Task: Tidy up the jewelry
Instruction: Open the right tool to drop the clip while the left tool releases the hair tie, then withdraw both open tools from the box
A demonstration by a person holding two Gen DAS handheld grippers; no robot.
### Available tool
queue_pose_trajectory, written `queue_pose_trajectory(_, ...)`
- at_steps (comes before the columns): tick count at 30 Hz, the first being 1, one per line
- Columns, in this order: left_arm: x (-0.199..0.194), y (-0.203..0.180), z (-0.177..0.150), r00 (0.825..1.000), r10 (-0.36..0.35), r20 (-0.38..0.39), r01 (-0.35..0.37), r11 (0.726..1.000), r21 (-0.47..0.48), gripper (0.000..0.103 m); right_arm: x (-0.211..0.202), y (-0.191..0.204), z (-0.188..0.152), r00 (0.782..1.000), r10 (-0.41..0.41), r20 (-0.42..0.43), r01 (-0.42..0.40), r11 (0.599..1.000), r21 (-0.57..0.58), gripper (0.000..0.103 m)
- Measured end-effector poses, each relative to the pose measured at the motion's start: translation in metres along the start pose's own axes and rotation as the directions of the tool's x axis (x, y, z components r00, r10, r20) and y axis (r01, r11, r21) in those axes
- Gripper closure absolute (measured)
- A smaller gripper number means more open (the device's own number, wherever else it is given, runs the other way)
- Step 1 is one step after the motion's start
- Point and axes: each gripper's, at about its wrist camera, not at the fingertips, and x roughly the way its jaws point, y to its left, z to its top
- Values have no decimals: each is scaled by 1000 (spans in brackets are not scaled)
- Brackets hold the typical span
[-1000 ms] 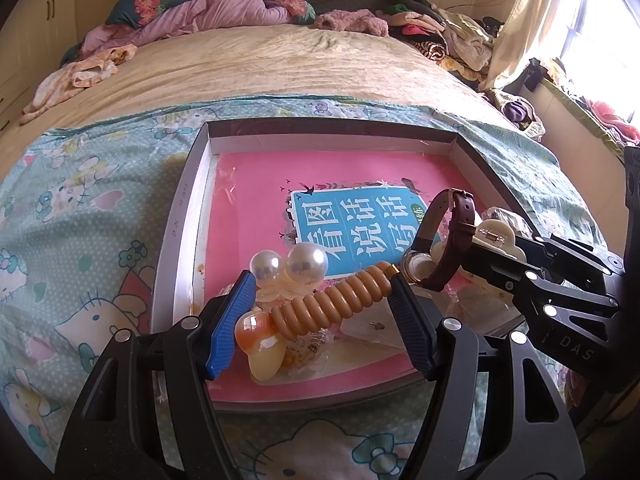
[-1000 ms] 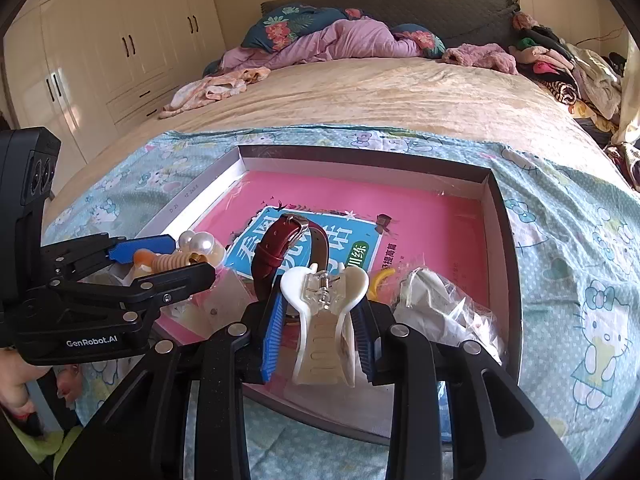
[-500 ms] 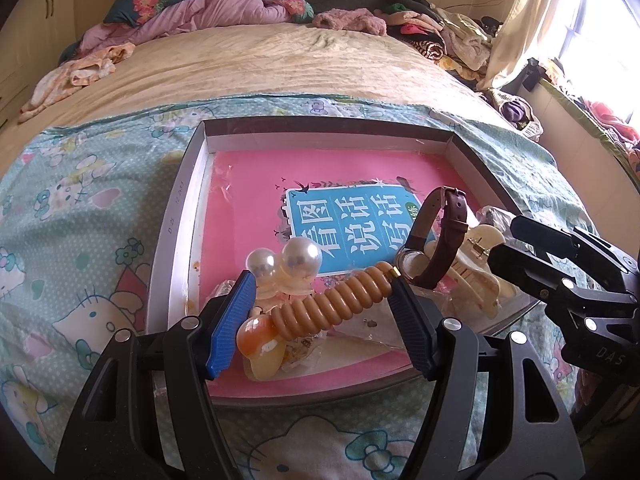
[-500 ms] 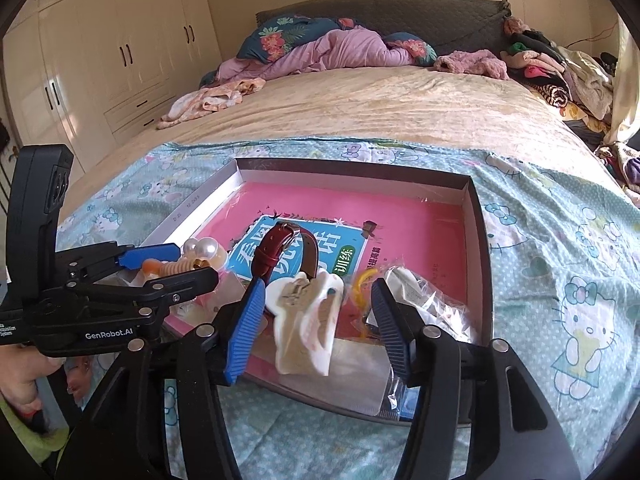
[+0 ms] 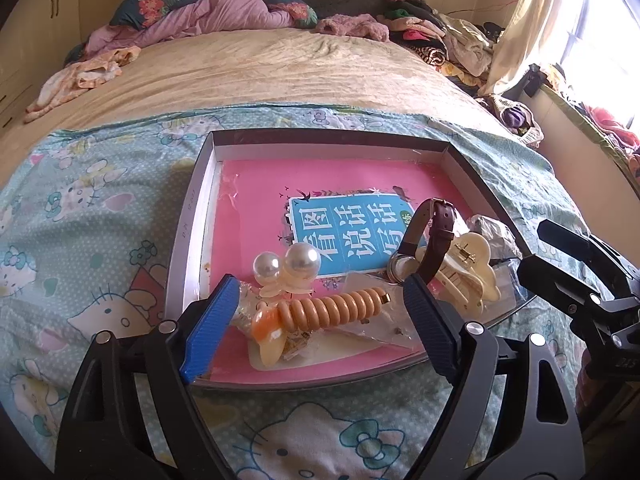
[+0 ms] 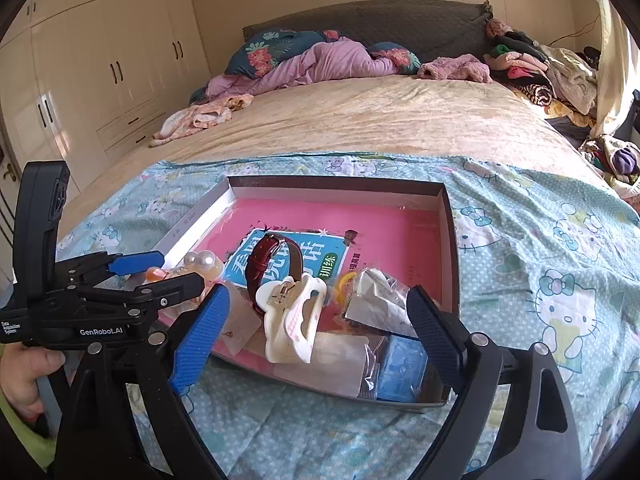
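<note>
hair clips and a watch lie in the near half of the shallow grey box [image 5: 188,240] on the bed, over its pink liner. the cream claw clip [image 6: 290,322] rests at the near middle, touching the brown-strapped watch [image 6: 276,264] just beyond it; the right gripper [image 6: 312,328] has just been opening, its blue pads spread well clear, and the clip lies loose between them. the left gripper [image 5: 320,320] has likewise just been widening and stands spread around the amber ribbed clip [image 5: 328,314], not pressing it, with the pearl clip [image 5: 288,266] just beyond. judging by looks, all are light, rigid plastic, smooth and likely slippery; the claw clip's sprung teeth could snap, so take it across its broad back. the ribbed one offers grooves for grip at mid-length. the watch strap is soft leather and stands looped; pinch the strap, not the glass face.
</note>
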Motion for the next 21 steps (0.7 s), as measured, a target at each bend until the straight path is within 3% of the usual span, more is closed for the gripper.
queue_pose_trajectory(10,-31,-5,0,999,2,41,-2,1000,-5,11,-30,3,1,999,-2,45,2,1000,-6,6)
queue_pose_trajectory(21,-78,-11,-17,994,32,108,-33,999,5,10,-76,18,-7,995,7,102,-4,999,-34,5)
